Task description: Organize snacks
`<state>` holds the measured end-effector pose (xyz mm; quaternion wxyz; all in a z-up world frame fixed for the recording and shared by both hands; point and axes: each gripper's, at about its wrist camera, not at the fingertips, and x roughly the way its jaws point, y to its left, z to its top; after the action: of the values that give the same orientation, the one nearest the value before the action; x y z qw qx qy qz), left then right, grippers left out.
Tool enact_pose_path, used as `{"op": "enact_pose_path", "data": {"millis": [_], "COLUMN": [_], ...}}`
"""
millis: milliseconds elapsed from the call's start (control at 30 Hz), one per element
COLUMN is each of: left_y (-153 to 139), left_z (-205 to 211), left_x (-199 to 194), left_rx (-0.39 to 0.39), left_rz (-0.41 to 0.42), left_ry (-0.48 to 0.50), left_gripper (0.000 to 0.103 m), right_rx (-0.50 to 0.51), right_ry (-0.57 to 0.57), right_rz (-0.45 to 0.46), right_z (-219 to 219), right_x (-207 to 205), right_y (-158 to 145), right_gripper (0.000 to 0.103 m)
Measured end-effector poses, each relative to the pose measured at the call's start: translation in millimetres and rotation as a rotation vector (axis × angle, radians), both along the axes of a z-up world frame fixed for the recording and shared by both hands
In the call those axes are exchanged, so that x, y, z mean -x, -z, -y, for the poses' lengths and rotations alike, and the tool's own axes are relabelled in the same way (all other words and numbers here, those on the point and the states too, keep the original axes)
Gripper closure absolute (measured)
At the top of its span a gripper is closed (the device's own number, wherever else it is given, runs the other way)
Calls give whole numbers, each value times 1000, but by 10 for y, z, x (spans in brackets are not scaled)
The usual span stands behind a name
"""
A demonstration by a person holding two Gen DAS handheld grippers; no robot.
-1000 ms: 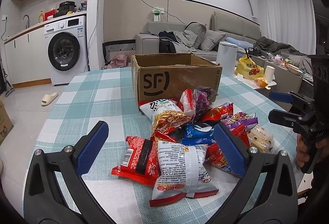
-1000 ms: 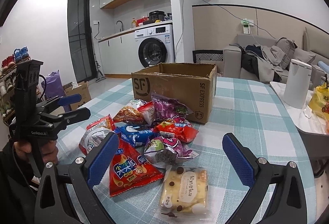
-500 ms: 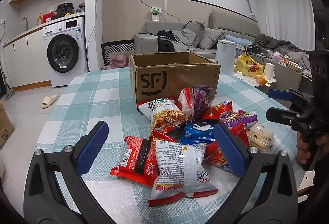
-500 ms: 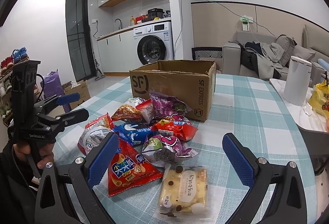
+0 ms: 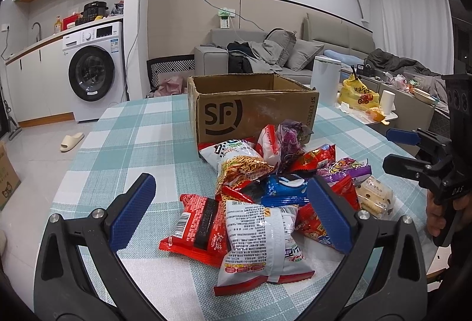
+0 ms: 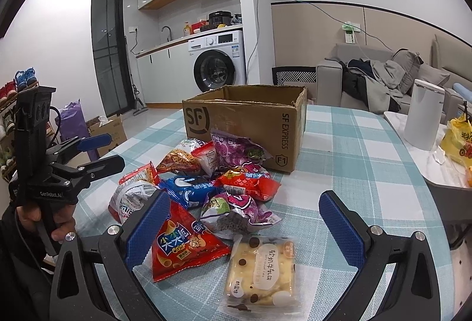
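Observation:
A pile of snack packets lies on the checked tablecloth in front of an open cardboard box [image 5: 253, 111] marked SF, also in the right wrist view [image 6: 244, 126]. My left gripper [image 5: 233, 215] is open and empty, hovering over a silver-white packet [image 5: 259, 238] and a red packet [image 5: 197, 226]. My right gripper [image 6: 244, 226] is open and empty above a red triangular chips bag [image 6: 183, 244] and a pale yellow nougat packet [image 6: 262, 268]. Each gripper shows at the edge of the other's view: the right one [image 5: 413, 153] and the left one [image 6: 91, 153].
A white canister [image 6: 421, 114] and a yellow bag [image 6: 460, 141] stand on a side table to the right. A washing machine [image 5: 94, 73] and a sofa [image 5: 265, 55] are beyond the table. The table edge [image 5: 70, 173] runs along the left.
Both grippers have stayed open and drifted only slightly; the view has shifted a little. The snacks and box have not moved.

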<state>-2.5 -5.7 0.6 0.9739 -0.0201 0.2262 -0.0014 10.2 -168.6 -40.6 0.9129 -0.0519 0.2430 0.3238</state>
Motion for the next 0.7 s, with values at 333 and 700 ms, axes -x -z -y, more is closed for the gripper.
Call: {"op": "enact_pose_path", "data": {"millis": [333,700], "left_y": [30,37], "left_z": [-32,-72], "left_x": [-42,-65], "left_rx": [-2,29], "left_rz": [-18,-44], "left_ry": [-17,-23], "left_gripper": [1,1], "right_rx": [-11,18], "right_ry": [22,57], "right_rz": [-26,-88], "right_z": [38,38], "right_x": [-55,-116], "right_y": [9,42], "right_gripper": [0,0]}}
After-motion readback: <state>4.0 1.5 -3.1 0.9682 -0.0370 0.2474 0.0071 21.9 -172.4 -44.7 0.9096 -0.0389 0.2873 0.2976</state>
